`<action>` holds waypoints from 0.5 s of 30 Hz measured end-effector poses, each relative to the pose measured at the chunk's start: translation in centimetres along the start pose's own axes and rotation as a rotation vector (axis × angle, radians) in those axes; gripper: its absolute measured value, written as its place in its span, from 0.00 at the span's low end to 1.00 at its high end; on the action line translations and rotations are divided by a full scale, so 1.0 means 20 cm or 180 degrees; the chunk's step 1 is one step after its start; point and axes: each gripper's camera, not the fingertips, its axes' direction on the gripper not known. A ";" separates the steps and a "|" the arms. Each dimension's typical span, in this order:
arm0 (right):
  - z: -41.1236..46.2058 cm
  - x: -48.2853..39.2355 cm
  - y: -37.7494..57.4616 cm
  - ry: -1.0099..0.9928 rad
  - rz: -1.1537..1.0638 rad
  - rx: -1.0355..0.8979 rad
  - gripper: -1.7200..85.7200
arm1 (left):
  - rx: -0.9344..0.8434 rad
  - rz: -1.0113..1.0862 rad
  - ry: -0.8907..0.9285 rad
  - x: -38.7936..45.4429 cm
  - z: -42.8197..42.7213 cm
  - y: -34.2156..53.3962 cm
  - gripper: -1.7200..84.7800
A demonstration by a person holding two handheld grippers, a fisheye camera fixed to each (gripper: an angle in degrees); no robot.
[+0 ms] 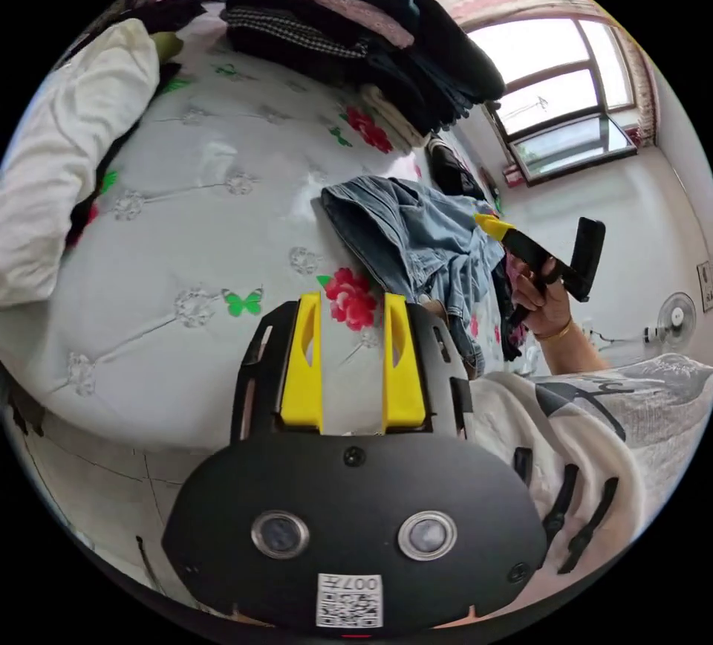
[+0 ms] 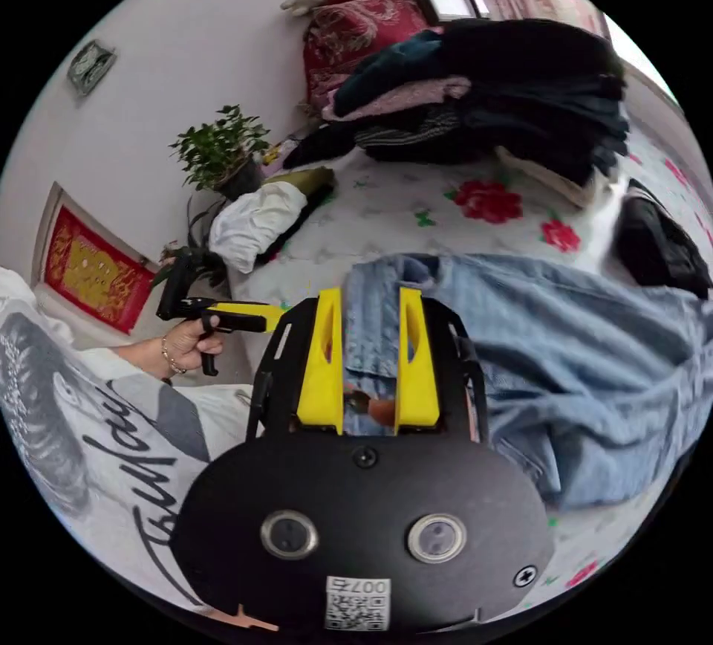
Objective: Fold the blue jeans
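Jeans [image 2: 564, 348] run past the right gripper view's edge (far end unseen). The left gripper [image 1: 350, 355] body hides the bed [image 1: 186, 244] edge below it.

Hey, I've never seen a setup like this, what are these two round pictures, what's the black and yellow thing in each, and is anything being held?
Each picture comes from a fisheye camera mounted on a hand-held tool with two yellow jaws; a person holds one in each hand. In the left gripper view, the left gripper hangs over the flowered bed cover, its jaws apart on nothing. The right gripper shows there too, at the blue jeans. In the right gripper view, the right gripper has denim between its parted jaws; whether it grips, I cannot tell. A pile of dark clothes and a white garment lie on the bed too.
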 end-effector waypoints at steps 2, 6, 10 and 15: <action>-0.08 0.18 0.22 0.0548 0.0459 0.0009 0.11 | -0.0356 0.0327 0.0270 0.19 0.19 -0.14 0.17; -0.17 0.46 0.55 0.0816 0.1319 -0.0143 0.11 | -0.1022 0.0734 0.0218 0.50 0.53 -0.36 0.13; 0.06 0.45 0.59 0.0668 0.1403 -0.0515 0.06 | -0.1368 0.1298 -0.0235 0.78 0.68 -0.59 0.06; 0.41 0.08 0.34 0.0332 0.0499 -0.0804 0.03 | -0.0915 0.1471 -0.0905 0.75 0.31 -0.90 0.05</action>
